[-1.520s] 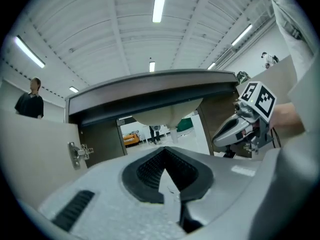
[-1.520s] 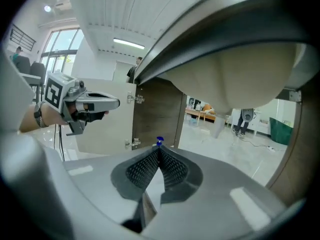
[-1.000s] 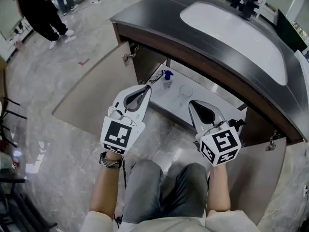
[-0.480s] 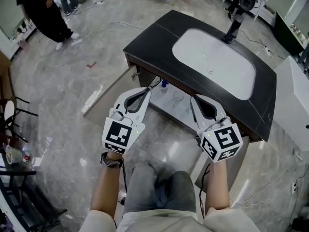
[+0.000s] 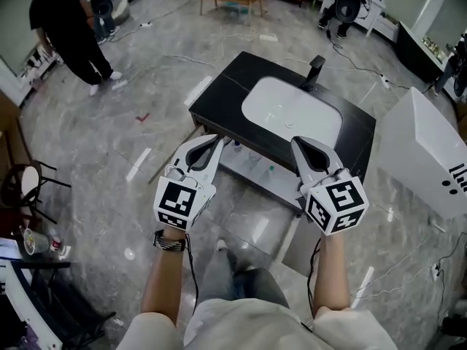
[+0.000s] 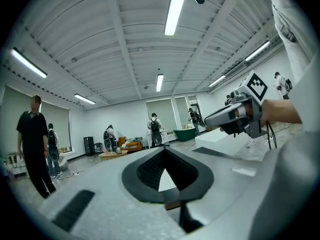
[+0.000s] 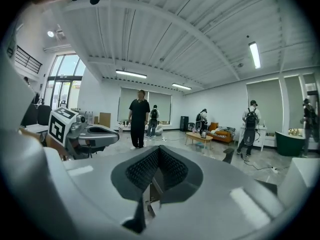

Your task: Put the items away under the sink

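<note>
While you stand back from the black-topped sink bench, the head view looks down on its white oval basin and black faucet, and neither gripper view shows any of these. Under the bench top the cabinet compartment stands open toward you. A few small items lie on its pale floor, among them one with a blue top and a small green one; they are too small to identify further.

Your left hand-held gripper and right hand-held gripper are raised side by side over the front edge of the bench, well above the items and touching none. Each one's own view shows its ribbed black pads pressed together at the tips with nothing between them.

Both gripper views point out across the room rather than down. Your left gripper view catches the right hand-held gripper with its marker cube, the strip-lit ceiling and distant people wearing backpacks. Your right gripper view catches the left hand-held gripper, a person dressed in black on the grey marble floor, and a low wooden coffee table.
</note>
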`<state>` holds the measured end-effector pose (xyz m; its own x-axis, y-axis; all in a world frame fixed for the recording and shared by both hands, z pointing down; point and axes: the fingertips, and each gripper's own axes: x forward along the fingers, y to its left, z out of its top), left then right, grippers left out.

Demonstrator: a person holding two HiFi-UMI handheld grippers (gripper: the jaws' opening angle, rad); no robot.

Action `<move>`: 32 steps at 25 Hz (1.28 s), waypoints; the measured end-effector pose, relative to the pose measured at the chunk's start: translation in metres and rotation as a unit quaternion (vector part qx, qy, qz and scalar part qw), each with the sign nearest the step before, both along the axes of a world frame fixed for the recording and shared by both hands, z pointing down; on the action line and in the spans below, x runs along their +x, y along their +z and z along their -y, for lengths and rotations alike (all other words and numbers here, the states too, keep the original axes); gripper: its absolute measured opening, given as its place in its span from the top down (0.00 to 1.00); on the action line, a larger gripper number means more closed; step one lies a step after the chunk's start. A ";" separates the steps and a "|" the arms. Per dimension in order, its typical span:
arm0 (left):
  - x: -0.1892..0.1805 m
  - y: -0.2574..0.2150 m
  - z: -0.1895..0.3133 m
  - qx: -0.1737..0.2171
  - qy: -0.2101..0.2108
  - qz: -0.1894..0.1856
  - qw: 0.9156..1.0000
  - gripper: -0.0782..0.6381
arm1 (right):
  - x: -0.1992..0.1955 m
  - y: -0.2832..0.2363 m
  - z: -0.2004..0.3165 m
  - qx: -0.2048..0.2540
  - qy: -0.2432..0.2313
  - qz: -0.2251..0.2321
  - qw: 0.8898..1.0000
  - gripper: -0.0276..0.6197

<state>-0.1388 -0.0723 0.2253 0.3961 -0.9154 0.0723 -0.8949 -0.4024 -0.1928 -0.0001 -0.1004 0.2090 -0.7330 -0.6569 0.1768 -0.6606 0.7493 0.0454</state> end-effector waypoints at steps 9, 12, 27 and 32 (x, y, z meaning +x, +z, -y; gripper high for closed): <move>0.029 -0.085 -0.043 0.008 0.009 0.014 1.000 0.88 | 0.027 -0.089 -0.044 0.008 0.012 0.006 1.000 0.95; 0.037 -0.098 -0.052 0.011 0.010 0.015 1.000 0.88 | 0.032 -0.103 -0.057 0.014 0.005 0.012 1.000 0.95; 0.060 -0.133 -0.074 0.032 0.018 0.029 0.999 0.88 | 0.039 -0.125 -0.089 0.032 -0.025 0.012 0.999 0.95; 0.057 -0.132 -0.073 0.029 0.015 0.029 0.999 0.88 | 0.037 -0.125 -0.085 0.034 -0.027 0.010 0.999 0.95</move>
